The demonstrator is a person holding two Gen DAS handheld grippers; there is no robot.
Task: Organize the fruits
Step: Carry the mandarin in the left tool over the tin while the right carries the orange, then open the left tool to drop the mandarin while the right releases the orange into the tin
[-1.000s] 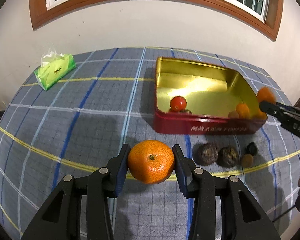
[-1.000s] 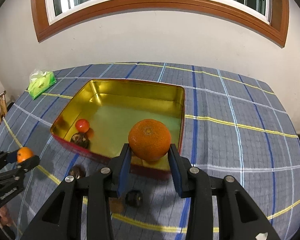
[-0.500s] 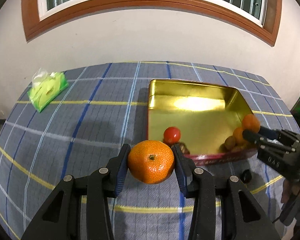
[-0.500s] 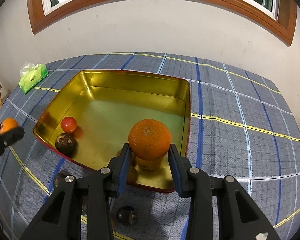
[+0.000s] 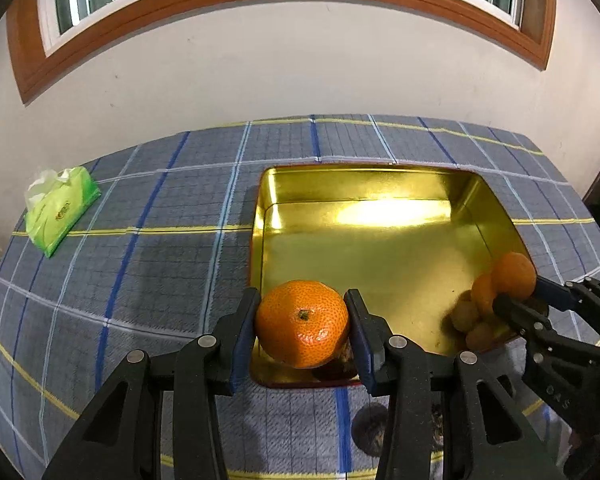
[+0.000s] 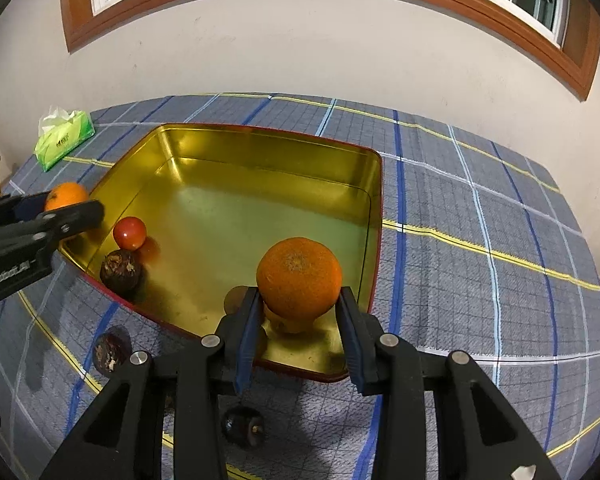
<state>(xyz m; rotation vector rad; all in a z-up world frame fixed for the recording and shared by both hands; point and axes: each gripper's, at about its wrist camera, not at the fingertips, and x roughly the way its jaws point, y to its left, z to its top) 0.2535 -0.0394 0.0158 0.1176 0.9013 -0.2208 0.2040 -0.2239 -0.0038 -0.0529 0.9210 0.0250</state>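
My left gripper (image 5: pixel 302 304) is shut on an orange mandarin (image 5: pixel 302 322), held over the near left corner of the gold tin (image 5: pixel 260 216). My right gripper (image 6: pixel 300 296) is shut on a second mandarin (image 6: pixel 299 278), above the tin's near right corner (image 6: pixel 374 280). Each gripper shows in the other's view: the right gripper (image 5: pixel 518 298) with its mandarin (image 5: pixel 514 274), and the left gripper (image 6: pixel 70 206) with its mandarin (image 6: pixel 66 196). Inside the tin lie a red tomato (image 6: pixel 130 233), a dark round fruit (image 6: pixel 121 270) and small brownish fruits (image 5: pixel 466 316).
Two dark fruits (image 6: pixel 110 352) (image 6: pixel 244 426) lie on the checked blue tablecloth (image 6: pixel 480 240) in front of the tin. A green tissue pack (image 5: pixel 60 210) sits at the far left. A white wall stands behind the table's far edge.
My left gripper has carried its mandarin across from the bare cloth to the tin's near left corner. The right gripper has sunk a little over the tin's near right corner. Both grips are unchanged.
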